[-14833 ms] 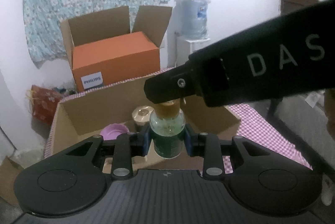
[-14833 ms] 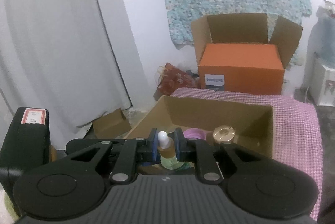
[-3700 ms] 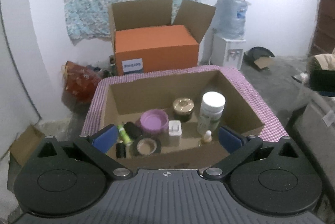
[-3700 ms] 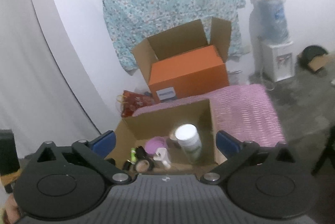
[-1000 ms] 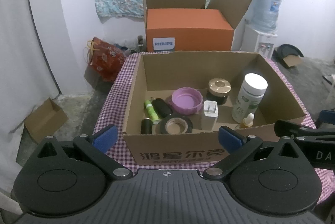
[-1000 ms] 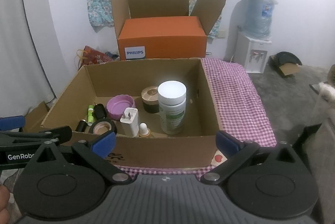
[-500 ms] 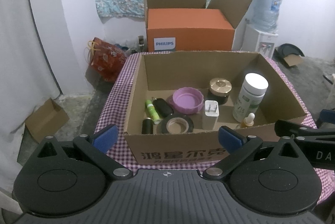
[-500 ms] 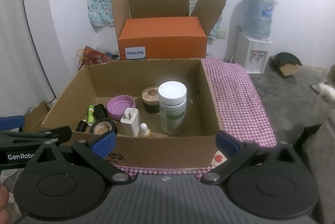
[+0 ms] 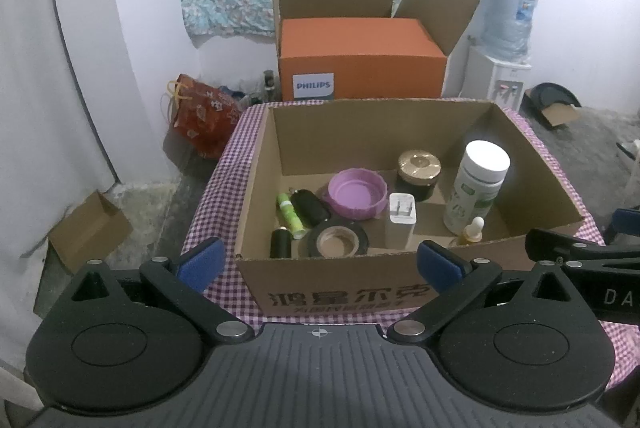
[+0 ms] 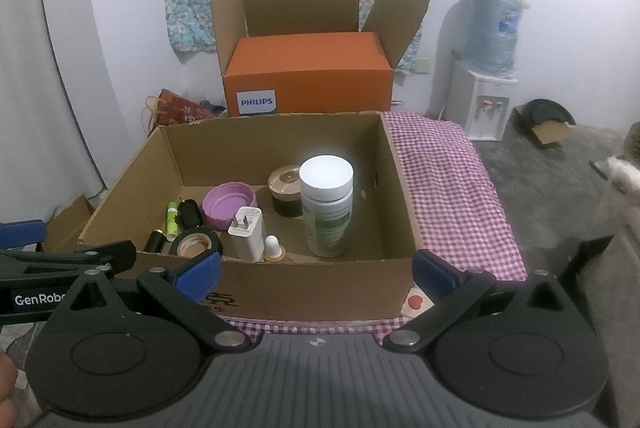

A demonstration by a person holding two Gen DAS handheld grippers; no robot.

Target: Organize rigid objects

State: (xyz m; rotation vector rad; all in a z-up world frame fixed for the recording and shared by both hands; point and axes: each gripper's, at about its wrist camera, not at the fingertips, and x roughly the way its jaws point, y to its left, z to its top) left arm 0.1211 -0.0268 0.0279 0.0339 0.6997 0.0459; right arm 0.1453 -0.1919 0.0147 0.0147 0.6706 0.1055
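Claws (image 9: 318,262) (image 10: 316,270) gape empty; cardboard box (image 9: 400,292) of bottles just beyond.

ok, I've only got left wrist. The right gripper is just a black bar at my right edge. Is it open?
Observer: Yes. The right wrist view shows the right gripper wide open and holding nothing.
Operator: Anything on the box front that's cut off for me?
Observer: A red heart sticker sits at the lower front right corner of the box.
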